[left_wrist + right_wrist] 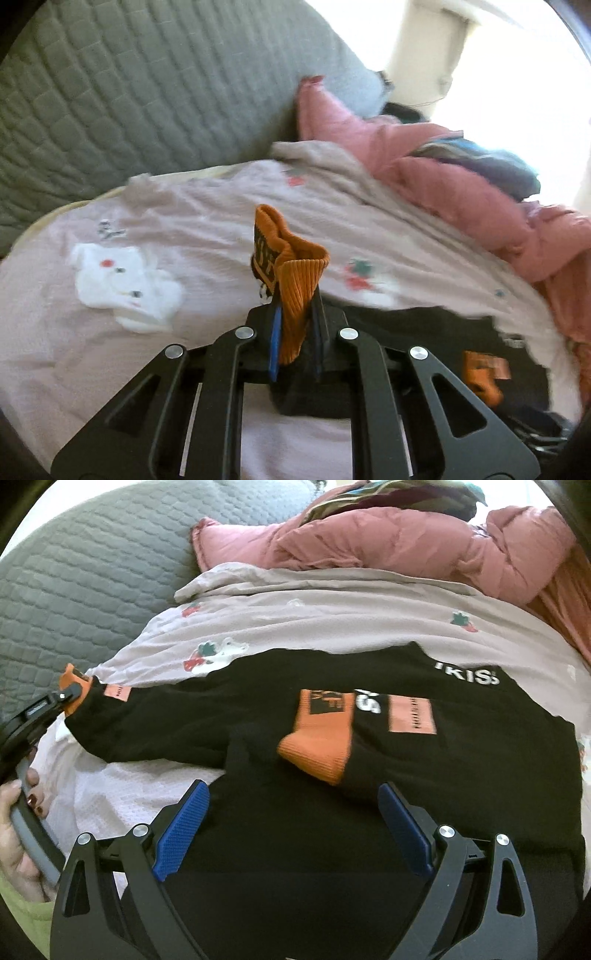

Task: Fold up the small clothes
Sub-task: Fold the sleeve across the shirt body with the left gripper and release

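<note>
Two grippers over the black long-sleeved top with orange ribbed cuffs (332, 812), spread on the pale pink printed bedsheet (332, 616). Left gripper (295, 314) clamped tight on one orange cuff (291, 295), lifted off the sheet. Right gripper (293, 812) spread wide above the top, gripping nothing, near the other cuff (317, 749) folded across the chest.

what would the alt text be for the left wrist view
The left gripper is shut on the orange ribbed cuff of a black sweater, lifting it above a pale pink bedsheet printed with a white cartoon animal.
</note>
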The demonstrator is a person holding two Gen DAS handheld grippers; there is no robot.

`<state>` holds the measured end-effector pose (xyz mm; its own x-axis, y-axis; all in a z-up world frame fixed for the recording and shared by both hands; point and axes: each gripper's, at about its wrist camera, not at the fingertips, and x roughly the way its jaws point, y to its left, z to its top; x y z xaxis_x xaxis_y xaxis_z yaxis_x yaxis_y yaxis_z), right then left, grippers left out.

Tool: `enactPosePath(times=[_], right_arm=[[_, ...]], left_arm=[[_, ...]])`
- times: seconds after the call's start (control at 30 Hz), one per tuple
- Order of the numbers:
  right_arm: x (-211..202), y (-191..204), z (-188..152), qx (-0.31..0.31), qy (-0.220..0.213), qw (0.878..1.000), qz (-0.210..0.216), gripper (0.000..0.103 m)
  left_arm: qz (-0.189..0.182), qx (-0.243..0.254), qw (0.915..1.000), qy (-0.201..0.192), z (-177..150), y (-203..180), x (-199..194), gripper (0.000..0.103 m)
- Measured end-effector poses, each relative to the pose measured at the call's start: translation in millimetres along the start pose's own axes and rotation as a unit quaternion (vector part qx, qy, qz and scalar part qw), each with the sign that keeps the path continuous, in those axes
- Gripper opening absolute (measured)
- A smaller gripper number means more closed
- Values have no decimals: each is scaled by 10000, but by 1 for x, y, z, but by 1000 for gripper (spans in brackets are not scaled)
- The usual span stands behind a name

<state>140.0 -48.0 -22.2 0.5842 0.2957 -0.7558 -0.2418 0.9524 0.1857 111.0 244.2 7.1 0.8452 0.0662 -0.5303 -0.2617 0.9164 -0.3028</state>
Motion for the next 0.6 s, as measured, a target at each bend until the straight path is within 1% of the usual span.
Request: enactPosePath(times=[0.07, 0.17, 0.4, 0.53, 0.6], right_arm=[[-5, -9, -1, 87, -27, 10000, -21, 92], [-15, -24, -4, 194, -64, 9998, -65, 92], [-42, -67, -7, 534, -275, 9978, -278, 92], [-57, -96, -12, 752, -356, 9955, -445, 92], [-65, -110, -17, 842, -383, 9944, -514, 92]], left_arm=[[-223, 64, 9997, -2, -2, -14, -5, 6], [-674, 140, 9976, 62, -7, -39, -11, 6], [-1164, 661, 9906, 278, -27, -92, -15, 6], [-1530, 903, 9831, 440, -42, -123, -19, 6], [-1615, 1012, 9805, 486, -48, -134, -21, 6]])
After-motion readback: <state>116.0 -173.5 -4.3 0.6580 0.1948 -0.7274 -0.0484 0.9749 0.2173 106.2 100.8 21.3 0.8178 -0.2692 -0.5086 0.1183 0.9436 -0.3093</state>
